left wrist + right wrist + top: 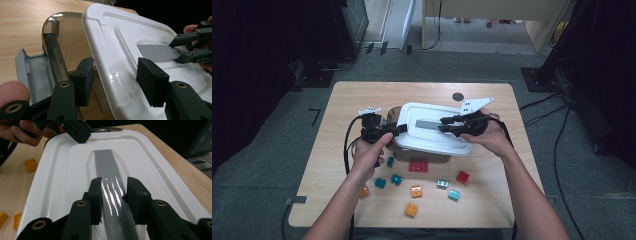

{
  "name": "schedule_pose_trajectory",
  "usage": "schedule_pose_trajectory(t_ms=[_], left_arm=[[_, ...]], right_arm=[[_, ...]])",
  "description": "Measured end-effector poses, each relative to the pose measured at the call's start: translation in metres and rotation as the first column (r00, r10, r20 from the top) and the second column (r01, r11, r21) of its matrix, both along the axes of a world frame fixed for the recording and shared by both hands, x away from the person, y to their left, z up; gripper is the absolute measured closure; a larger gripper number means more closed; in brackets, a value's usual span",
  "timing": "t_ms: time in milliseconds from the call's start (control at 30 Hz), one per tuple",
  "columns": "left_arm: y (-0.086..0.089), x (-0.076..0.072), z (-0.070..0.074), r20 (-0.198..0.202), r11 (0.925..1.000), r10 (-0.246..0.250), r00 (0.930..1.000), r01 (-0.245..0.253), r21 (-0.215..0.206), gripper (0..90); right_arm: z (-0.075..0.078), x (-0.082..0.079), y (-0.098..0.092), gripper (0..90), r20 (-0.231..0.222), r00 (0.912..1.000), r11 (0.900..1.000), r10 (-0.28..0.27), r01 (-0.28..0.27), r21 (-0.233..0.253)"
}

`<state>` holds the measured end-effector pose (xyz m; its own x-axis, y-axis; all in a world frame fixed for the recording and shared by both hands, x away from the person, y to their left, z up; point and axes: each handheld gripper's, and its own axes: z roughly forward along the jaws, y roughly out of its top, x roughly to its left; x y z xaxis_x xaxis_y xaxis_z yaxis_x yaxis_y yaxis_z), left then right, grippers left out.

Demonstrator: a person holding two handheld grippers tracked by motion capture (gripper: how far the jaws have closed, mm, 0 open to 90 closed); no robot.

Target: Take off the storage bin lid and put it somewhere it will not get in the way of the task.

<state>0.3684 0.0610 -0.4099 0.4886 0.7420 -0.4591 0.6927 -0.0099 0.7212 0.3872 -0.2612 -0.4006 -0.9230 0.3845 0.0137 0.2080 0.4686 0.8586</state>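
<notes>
Scattered toy bricks (411,191) are seen at the near bench (492,210) edge. Behind them, a white lid (432,132) is held tilted over a grey box (51,47). Its left edge is gripped between the left gripper's (393,131) jaws. Its grey handle strip (110,177) is clamped by the right gripper (449,125).

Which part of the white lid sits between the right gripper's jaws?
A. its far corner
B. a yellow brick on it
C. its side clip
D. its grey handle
D: in the right gripper view, the right gripper has one jaw on each side of the grey handle running along the lid.
</notes>
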Motion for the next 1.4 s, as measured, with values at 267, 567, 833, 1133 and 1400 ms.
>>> schedule_pose_trajectory(t_ms=[267, 567, 833, 1133, 1400], left_arm=[[0.000, 0.000, 0.000, 0.002, 1.0000, -0.005, 1.0000, 0.005, 0.003, 47.8], [0.001, 0.000, 0.000, 0.001, 0.9998, -0.012, 0.9999, 0.012, -0.016, 46.4], [0.003, -0.001, 0.000, 0.005, 0.9987, -0.030, 0.9995, 0.030, -0.040, 41.1], [0.013, -0.004, 0.005, 0.039, 0.9964, -0.015, 0.9991, 0.018, -0.083, 39.0], [0.027, -0.009, 0.014, 0.098, 0.9928, 0.013, 0.9951, -0.002, -0.120, 36.9]], right_arm=[[0.002, 0.000, 0.008, 67.2, 0.028, 0.9993, 0.999, 0.026, -0.025, -0.038], [0.002, -0.005, 0.006, 67.9, 0.045, 0.9984, 0.999, 0.036, -0.034, -0.032], [0.002, -0.006, 0.005, 67.9, 0.040, 0.9987, 0.999, 0.032, -0.031, -0.018], [0.002, -0.007, 0.002, 68.1, 0.037, 0.9992, 1.000, 0.012, -0.012, 0.005], [0.010, -0.009, -0.004, 68.2, 0.042, 0.9986, 0.999, -0.031, 0.029, 0.046]])
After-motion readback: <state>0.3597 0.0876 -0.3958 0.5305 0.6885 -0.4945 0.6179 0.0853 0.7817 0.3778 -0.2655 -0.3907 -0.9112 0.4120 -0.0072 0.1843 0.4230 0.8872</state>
